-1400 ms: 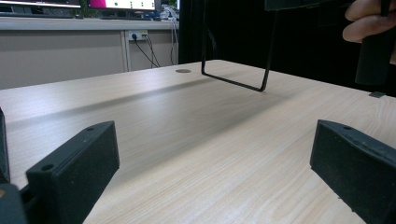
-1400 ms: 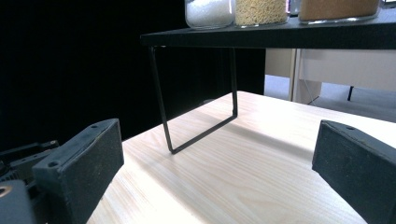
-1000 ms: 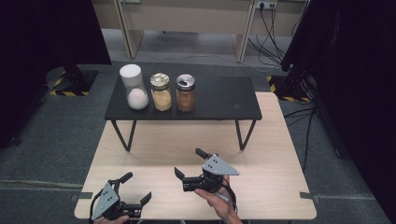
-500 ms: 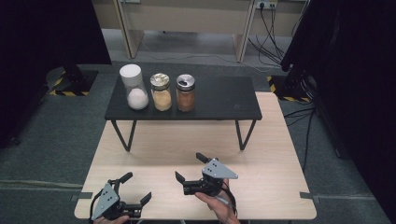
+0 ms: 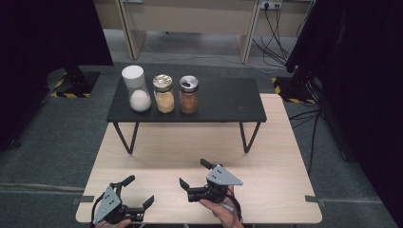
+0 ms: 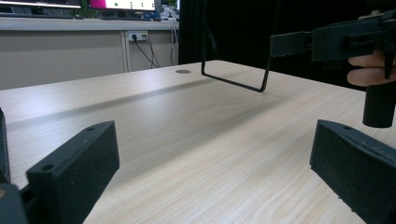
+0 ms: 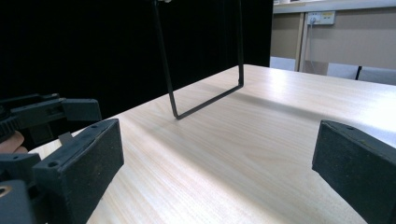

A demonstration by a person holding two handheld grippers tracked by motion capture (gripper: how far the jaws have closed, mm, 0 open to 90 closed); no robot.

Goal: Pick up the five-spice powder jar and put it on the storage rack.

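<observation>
My left gripper (image 5: pixel 139 190) rests open at the wooden table's (image 5: pixel 190 142) near left corner, with nothing between its jaws. My right gripper (image 5: pixel 194 173), held in a hand, is also open and empty near the front middle, jaws pointing left. In the left gripper view my own gripper (image 6: pixel 212 163) spans bare wood, and the right gripper (image 6: pixel 345 37) hangs at upper right. In the right gripper view my gripper (image 7: pixel 217 163) is wide open, with the left gripper (image 7: pixel 46 114) at far left.
A low black shelf (image 5: pixel 228 99) on wire legs (image 7: pixel 205 98) stands across the table's far half. On its left end stand three jars: a white-lidded jar (image 5: pixel 136 89), a gold-lidded jar (image 5: pixel 164 93) and a brown-filled jar (image 5: pixel 188 94). Cables lie on the floor beyond.
The right gripper has drifted slightly toward the table's near edge. The left gripper has stayed put.
</observation>
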